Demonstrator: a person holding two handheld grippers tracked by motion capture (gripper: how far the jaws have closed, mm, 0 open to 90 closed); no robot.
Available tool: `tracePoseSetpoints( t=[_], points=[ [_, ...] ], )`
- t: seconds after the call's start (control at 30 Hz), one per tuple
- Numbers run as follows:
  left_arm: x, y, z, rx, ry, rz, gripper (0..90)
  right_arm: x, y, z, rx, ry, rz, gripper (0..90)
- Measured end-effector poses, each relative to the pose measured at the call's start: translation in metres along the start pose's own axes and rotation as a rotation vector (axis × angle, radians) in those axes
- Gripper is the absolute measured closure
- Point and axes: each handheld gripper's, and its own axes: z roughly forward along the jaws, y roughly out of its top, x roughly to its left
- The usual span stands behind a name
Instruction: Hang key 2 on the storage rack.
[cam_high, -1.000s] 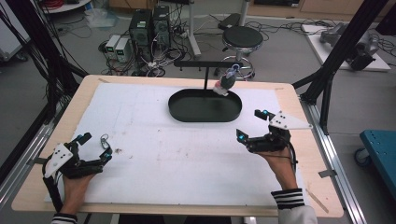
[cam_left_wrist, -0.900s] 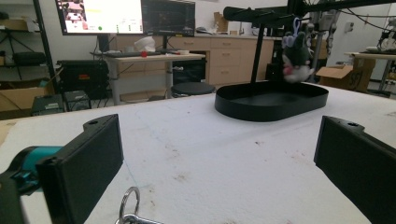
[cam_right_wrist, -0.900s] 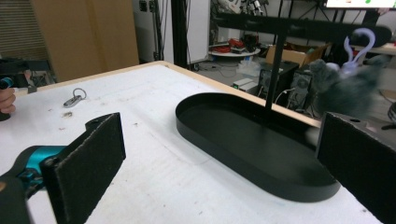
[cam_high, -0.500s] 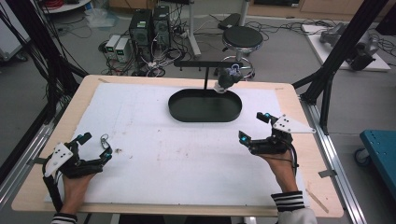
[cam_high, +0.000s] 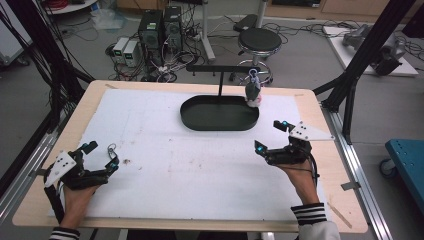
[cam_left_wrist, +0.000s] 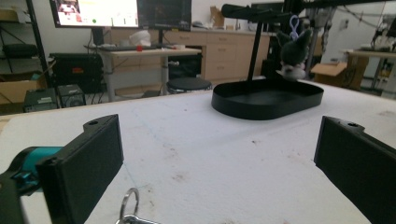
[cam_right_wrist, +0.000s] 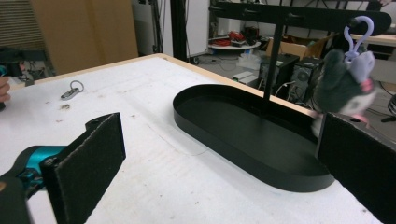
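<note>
A black oval tray (cam_high: 220, 129) stands at the table's far middle, and a post rises from it to a black crossbar (cam_high: 225, 68). From the bar's right end hangs a small grey plush keychain (cam_high: 253, 93) on a purple clip. A metal key ring (cam_high: 111, 148) lies on the white mat, right by my left gripper (cam_high: 102, 154), which is open at the near left. In the left gripper view the key ring (cam_left_wrist: 128, 207) lies low between the wide jaws. At the right my right gripper (cam_high: 270, 136) is open and faces the tray (cam_right_wrist: 219, 137) and the plush (cam_right_wrist: 345, 88).
A white mat covers most of the wooden table (cam_high: 320, 107). Black frame posts (cam_high: 367, 55) rise off the right corner. Computers, cables and a stool (cam_high: 260, 40) sit on the floor beyond the far edge.
The plush has swung a little to the right on its clip. Both grippers have stayed about where they were, still open.
</note>
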Motion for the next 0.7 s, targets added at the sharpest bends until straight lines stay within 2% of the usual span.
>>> tracePoseSetpoints(
  t=[0.03, 0.07, 0.1, 0.17, 0.27, 0.3, 0.37, 0.4, 0.43, 0.53, 0.57, 0.7],
  points=[
    [0.003, 0.009, 0.001, 0.023, -0.021, 0.004, 1.7, 0.000, 0.001, 0.000, 0.001, 0.011, -0.002, 0.7],
    [0.003, 0.009, 0.001, 0.023, -0.021, 0.004, 1.7, -0.001, 0.002, 0.000, -0.003, 0.012, -0.009, 0.7],
    [0.006, 0.019, 0.001, 0.044, -0.040, 0.018, 1.7, -0.001, 0.002, -0.001, -0.001, 0.015, 0.003, 0.7],
    [0.008, 0.023, 0.001, 0.058, -0.046, 0.028, 1.7, -0.003, 0.002, -0.001, -0.002, 0.021, 0.005, 0.7],
    [0.016, 0.035, 0.004, 0.136, -0.057, 0.076, 1.7, -0.005, 0.004, -0.002, -0.006, 0.022, -0.001, 0.7],
    [0.022, 0.042, 0.006, 0.186, -0.066, 0.093, 1.7, -0.005, 0.005, -0.002, -0.007, 0.023, -0.002, 0.7],
    [0.026, 0.045, 0.007, 0.204, -0.074, 0.096, 1.7, -0.005, 0.005, -0.003, -0.008, 0.027, -0.003, 0.7],
    [0.034, 0.051, 0.010, 0.252, -0.092, 0.101, 1.7, -0.006, 0.006, -0.003, -0.006, 0.029, -0.001, 0.7],
    [0.034, 0.051, 0.010, 0.252, -0.092, 0.101, 1.7, -0.006, 0.007, -0.003, -0.006, 0.029, -0.004, 0.7],
    [0.049, 0.058, 0.015, 0.340, -0.097, 0.098, 1.7, -0.007, 0.007, -0.003, -0.004, 0.032, -0.005, 0.7],
    [0.049, 0.058, 0.015, 0.340, -0.097, 0.098, 1.7, -0.007, 0.008, -0.003, -0.006, 0.034, -0.006, 0.7],
    [0.058, 0.063, 0.017, 0.399, -0.110, 0.112, 1.7, -0.007, 0.009, -0.004, -0.008, 0.040, -0.013, 0.7]
  ],
)
